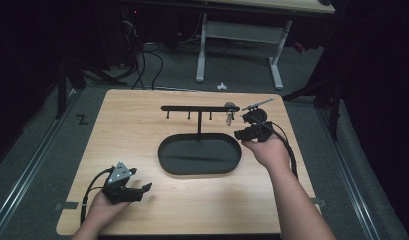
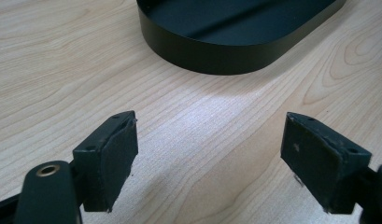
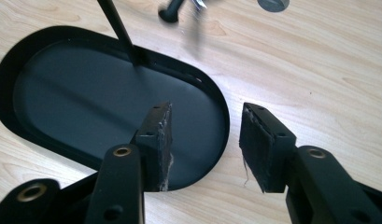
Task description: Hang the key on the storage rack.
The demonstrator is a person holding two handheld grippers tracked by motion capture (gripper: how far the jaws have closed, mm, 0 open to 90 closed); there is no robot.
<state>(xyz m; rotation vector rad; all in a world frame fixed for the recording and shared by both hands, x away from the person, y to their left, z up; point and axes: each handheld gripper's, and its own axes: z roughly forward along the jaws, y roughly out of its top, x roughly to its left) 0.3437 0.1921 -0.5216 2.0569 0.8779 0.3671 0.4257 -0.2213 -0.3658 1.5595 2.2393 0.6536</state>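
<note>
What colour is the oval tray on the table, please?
Matte black; the tray shows best in the right gripper view.

Dim room; grey floor (image 1: 37,150); white-legged desk (image 1: 239,37) behind.

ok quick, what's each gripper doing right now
Left gripper: jaws open, holding nothing, above the wooden table.
Right gripper: jaws open, holding nothing.

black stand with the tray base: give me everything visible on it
The stand looks like matt black metal. Its base is a shallow oval tray with a low upright wall, nothing lying inside. A thin post rises from the tray's far edge to a level bar with short pegs beneath. A small metal thing, likely keys, hangs near the bar's right end. It sits mid-table; neither gripper touches it.
</note>
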